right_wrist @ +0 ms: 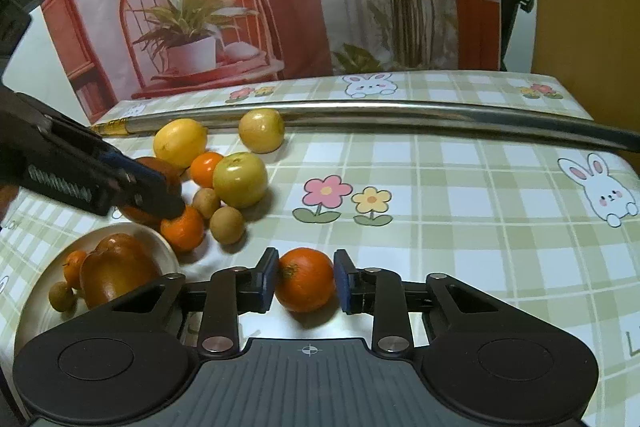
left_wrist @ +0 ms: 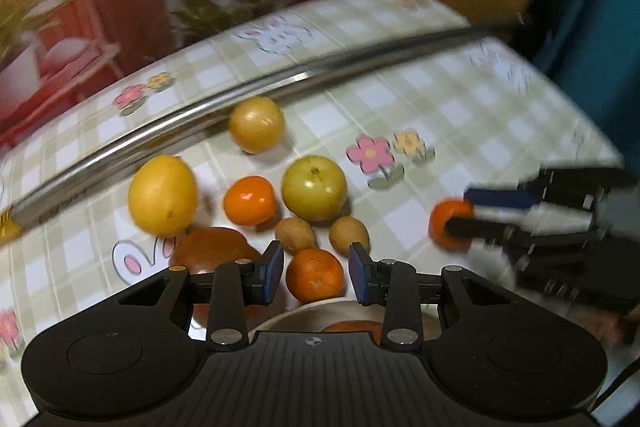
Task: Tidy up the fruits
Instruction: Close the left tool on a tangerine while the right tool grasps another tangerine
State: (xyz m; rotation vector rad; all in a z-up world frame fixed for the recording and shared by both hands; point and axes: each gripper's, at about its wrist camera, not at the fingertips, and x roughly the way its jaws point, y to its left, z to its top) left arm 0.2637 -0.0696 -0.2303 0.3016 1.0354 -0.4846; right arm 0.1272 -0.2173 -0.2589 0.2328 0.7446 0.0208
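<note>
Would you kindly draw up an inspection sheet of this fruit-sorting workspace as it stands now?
Surface: table under a green checked cloth with flower and rabbit prints.
Job's things: pale plate at the near left holding a brown pear-like fruit, a small orange and a small brown fruit; loose pile beyond it with a lemon, two yellow-green round fruits, oranges and small brown fruits.
Clutter: long metal rod lying across the table behind the pile.
Grippers: right gripper brackets a tangerine, contact unclear; left gripper open around another orange.
Cables: nothing seen.
Surroundings: printed backdrop of a chair and potted plants.
</note>
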